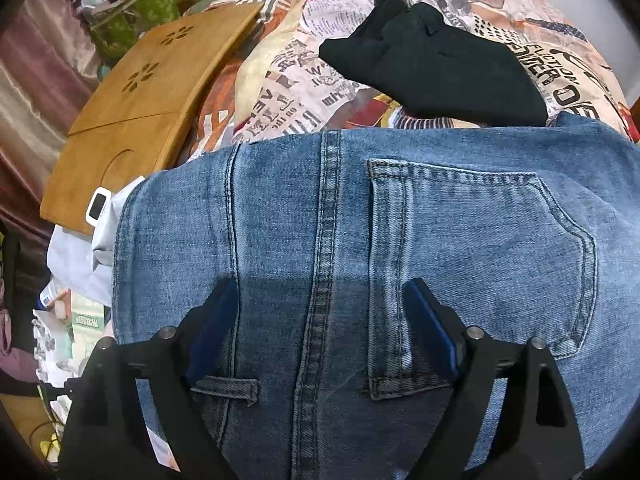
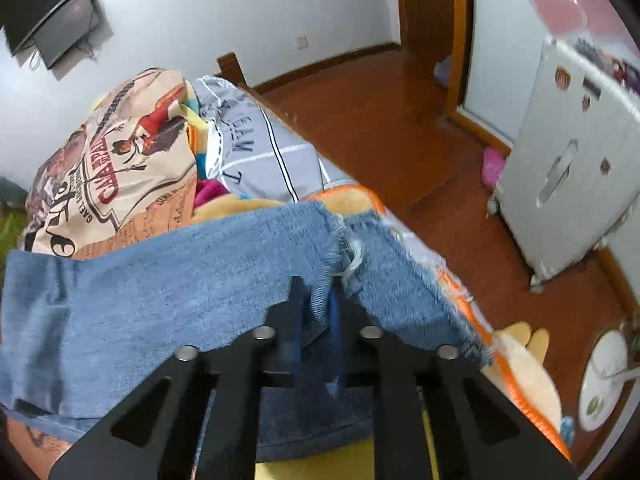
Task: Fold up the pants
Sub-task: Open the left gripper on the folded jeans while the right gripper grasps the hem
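Left gripper [image 1: 320, 308]: hovering wide apart over the jeans [image 1: 400, 216] seat seam.
Right gripper [image 2: 316, 300]: seemingly pinching the frayed hem [image 2: 340, 248].

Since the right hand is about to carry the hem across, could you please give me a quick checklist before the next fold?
1. Right gripper shut on the frayed hem of the jeans: ok.
2. Left gripper over the seat, jaws wide apart, gripping nothing: ok.
3. Seat lies flat, back pocket face up: ok.
4. Both legs caught in the right jaws: cannot tell.
5. Black garment lies beyond the jeans, apart from them: ok.
6. Hem near the bed's edge, floor below: not ok.
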The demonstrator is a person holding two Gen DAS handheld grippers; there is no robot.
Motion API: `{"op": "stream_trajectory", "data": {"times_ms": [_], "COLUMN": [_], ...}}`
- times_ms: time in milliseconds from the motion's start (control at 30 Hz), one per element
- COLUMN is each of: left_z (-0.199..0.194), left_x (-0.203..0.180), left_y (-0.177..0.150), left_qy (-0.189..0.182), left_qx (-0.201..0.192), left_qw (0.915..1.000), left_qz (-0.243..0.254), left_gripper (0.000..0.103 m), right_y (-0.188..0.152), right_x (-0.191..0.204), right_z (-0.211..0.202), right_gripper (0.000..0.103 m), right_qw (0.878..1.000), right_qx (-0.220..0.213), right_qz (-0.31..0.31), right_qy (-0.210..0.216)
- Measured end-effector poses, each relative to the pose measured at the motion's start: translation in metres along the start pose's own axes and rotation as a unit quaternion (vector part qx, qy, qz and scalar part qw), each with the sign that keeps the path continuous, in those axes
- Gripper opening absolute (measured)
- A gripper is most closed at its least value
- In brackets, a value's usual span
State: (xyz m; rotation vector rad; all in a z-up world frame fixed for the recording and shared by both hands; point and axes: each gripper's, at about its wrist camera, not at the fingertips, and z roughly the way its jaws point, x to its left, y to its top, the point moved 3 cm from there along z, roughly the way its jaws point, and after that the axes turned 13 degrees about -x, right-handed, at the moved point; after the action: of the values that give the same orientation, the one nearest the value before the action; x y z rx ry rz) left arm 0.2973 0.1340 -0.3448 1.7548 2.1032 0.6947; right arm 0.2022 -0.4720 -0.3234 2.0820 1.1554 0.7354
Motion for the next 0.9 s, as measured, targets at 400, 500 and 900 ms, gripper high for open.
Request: {"op": "stream_trajectory", "data": {"times_ms": [400, 500, 900], "left_z": [-0.002, -0.003, -0.043], "left_x": [0.001, 0.002, -0.012], "left_y": [0.0, 0.0, 0.009], "left_qy": [-0.01, -0.009, 0.003], "left_qx": [0.011, 0.01, -0.033], "left_qw": [0.9998, 0.9999, 0.9978], "left_qz": [0.012, 0.01, 0.057], "left_gripper": [0.088, 0.089, 0.089], "right_y": [0.054, 0.033, -0.009], "right_x": [-0.023, -0.037, -0.068], "right_z": [-0.067, -0.053, -0.044], "right_gripper": [0.003, 0.003, 0.046], "right_qw": [0.995, 0.998, 0.998], "right_qx": [-0.087, -0.046, 0.024], "right_qz": [-0.03, -0.027, 0.045], "right_qy": [-0.026, -0.028, -0.045]}}
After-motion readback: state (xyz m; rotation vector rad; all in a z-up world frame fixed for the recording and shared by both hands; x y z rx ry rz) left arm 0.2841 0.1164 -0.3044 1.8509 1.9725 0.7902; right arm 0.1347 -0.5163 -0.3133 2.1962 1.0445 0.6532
